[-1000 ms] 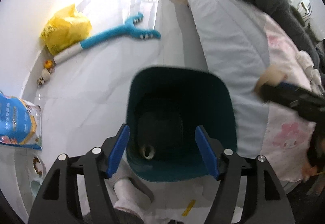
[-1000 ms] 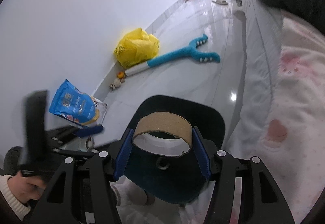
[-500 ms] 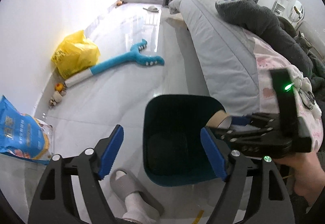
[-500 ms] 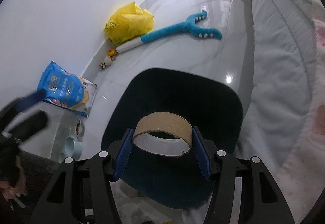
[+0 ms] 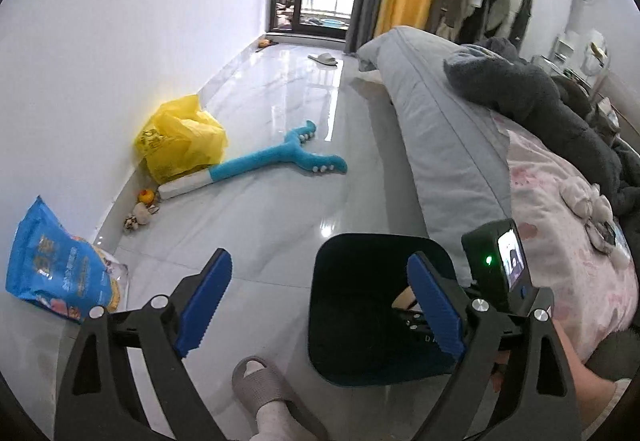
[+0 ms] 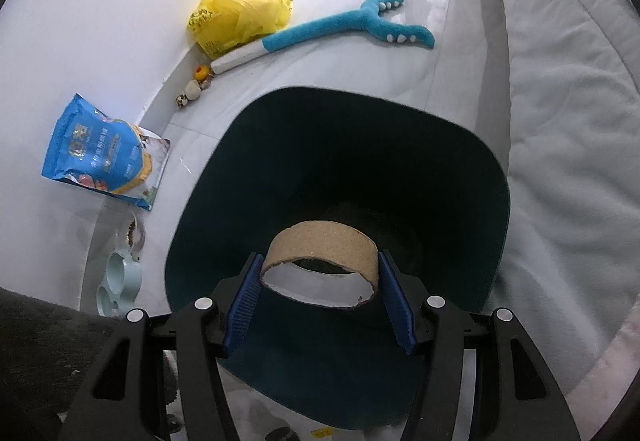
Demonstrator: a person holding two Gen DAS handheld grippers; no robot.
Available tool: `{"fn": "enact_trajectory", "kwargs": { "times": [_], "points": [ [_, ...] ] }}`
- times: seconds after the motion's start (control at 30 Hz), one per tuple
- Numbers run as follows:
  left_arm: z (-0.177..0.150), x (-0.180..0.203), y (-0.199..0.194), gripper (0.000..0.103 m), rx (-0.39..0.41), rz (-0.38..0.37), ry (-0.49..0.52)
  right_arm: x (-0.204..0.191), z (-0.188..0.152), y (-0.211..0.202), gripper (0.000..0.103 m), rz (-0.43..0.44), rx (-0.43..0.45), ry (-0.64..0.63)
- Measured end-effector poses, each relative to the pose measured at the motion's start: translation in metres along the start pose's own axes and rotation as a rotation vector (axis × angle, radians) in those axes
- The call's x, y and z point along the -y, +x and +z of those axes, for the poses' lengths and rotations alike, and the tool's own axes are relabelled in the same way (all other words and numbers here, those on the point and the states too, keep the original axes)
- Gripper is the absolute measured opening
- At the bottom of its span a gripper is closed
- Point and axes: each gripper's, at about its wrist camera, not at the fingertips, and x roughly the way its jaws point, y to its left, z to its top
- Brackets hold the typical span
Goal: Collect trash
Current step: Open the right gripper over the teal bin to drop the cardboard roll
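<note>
Glossy pale floor tiles (image 5: 280, 209) run between a white wall and a bed (image 5: 448, 145), and a dark teal bin (image 6: 492, 201) stands on them hard against the bed's side. Over the bin's mouth the right gripper (image 6: 320, 295) is clamped on a short cardboard tube (image 6: 324, 245), one blue pad pressing each side; the tube hangs above the bin's dark inside, where something lies at the bottom, perhaps earlier rubbish, too dim to tell. On the bin's wall side, the left gripper (image 5: 320, 305) has just been opening; its jaws stand wide with nothing between them. A foot in a grey slipper (image 5: 264, 389) stands just beside the bin. Further from the bin toward the wall lie a blue snack bag (image 6: 100, 157), a long blue plush toy (image 6: 344, 25) and a yellow plastic bag (image 6: 236, 13).
</note>
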Motion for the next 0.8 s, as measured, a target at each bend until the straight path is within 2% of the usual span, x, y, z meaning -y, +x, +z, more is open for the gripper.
{"fn": "enact_trajectory", "kwargs": {
  "times": [0.23, 0.3, 0.53, 0.7, 0.8],
  "points": [
    [0.003, 0.001, -0.013, 0.091, 0.033, 0.038, 0.023, -0.003, -0.002, 0.006, 0.062, -0.015, -0.010, -0.018],
    [0.003, 0.004, -0.016, 0.092, 0.048, 0.052, 0.045, -0.003, -0.002, 0.004, 0.074, -0.018, -0.002, -0.019],
    [0.011, 0.012, -0.030, 0.096, 0.102, 0.033, 0.054, -0.005, 0.000, -0.006, 0.084, -0.013, 0.029, -0.032],
    [0.015, 0.019, -0.040, 0.098, 0.141, 0.010, 0.059, -0.014, 0.000, -0.021, 0.085, 0.003, 0.066, -0.072],
    [0.019, 0.023, -0.043, 0.098, 0.151, -0.010, 0.048, -0.021, 0.001, -0.043, 0.085, 0.010, 0.124, -0.105]
  ]
}}
